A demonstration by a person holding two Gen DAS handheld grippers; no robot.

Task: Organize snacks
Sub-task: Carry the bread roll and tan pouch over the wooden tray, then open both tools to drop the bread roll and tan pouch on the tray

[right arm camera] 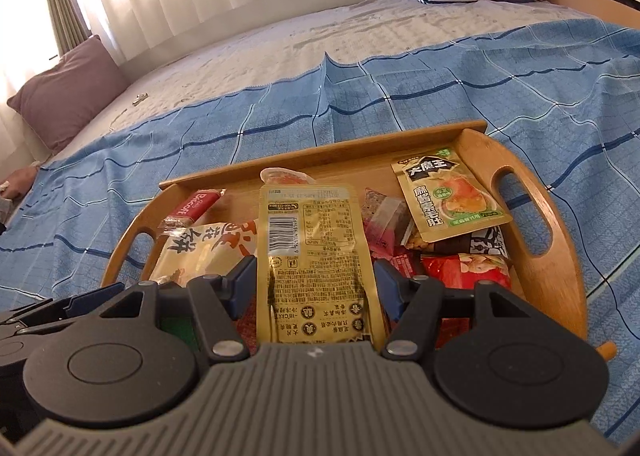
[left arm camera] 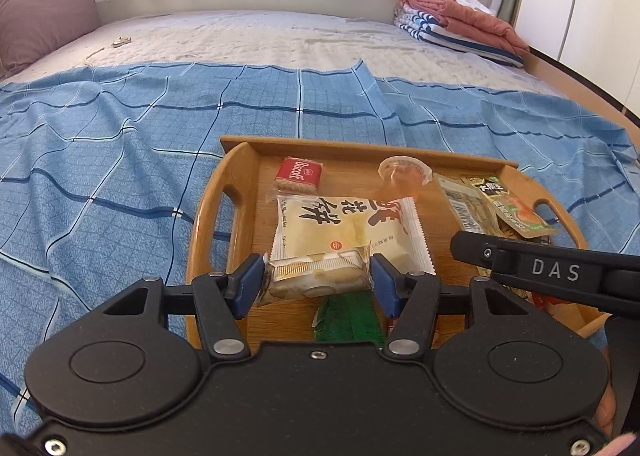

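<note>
Over wooden tray [left arm camera: 208, 211] on bed — left gripper [left arm camera: 317, 276] clamping clear biscuit packet [left arm camera: 316, 276], right gripper [right arm camera: 316, 284] pinching gold pouch [right arm camera: 312, 248].

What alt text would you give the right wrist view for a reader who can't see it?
The right gripper holds a gold snack pouch, barcode side up, over a wooden tray of mixed snacks on a blue plaid sheet. A red Biscoff packet lies at the tray's left and a green-and-gold pouch at its right.
</note>
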